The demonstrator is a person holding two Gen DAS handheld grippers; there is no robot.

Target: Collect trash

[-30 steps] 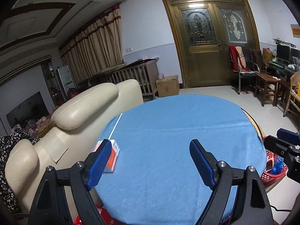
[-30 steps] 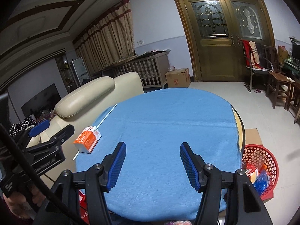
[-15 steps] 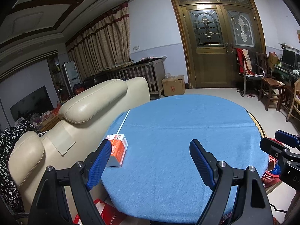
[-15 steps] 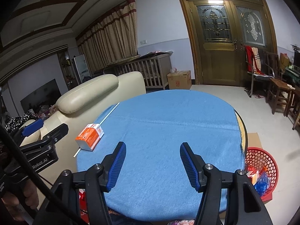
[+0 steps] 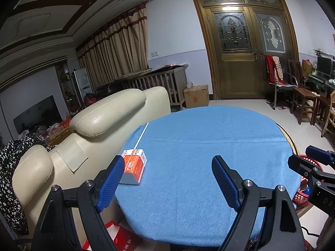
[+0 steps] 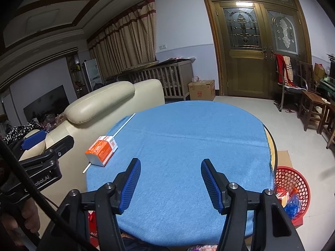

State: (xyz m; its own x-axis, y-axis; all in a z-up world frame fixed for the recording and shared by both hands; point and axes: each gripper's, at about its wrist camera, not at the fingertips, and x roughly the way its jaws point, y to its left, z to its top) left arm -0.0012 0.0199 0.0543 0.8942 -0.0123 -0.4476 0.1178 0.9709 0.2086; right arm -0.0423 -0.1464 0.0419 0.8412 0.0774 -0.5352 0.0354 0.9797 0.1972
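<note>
My left gripper (image 5: 167, 179) hangs with jaws wide apart and empty above the near edge of the tabletop (image 5: 209, 150); my right gripper (image 6: 170, 184) likewise, apart and holding nothing; the orange carton (image 5: 134, 168) lies at the left edge, just ahead of my left finger, across a thin white stick (image 6: 123, 125); off the right edge sits the red basket (image 6: 293, 179), already holding some trash; I judge the carton and stick are what remain.
</note>
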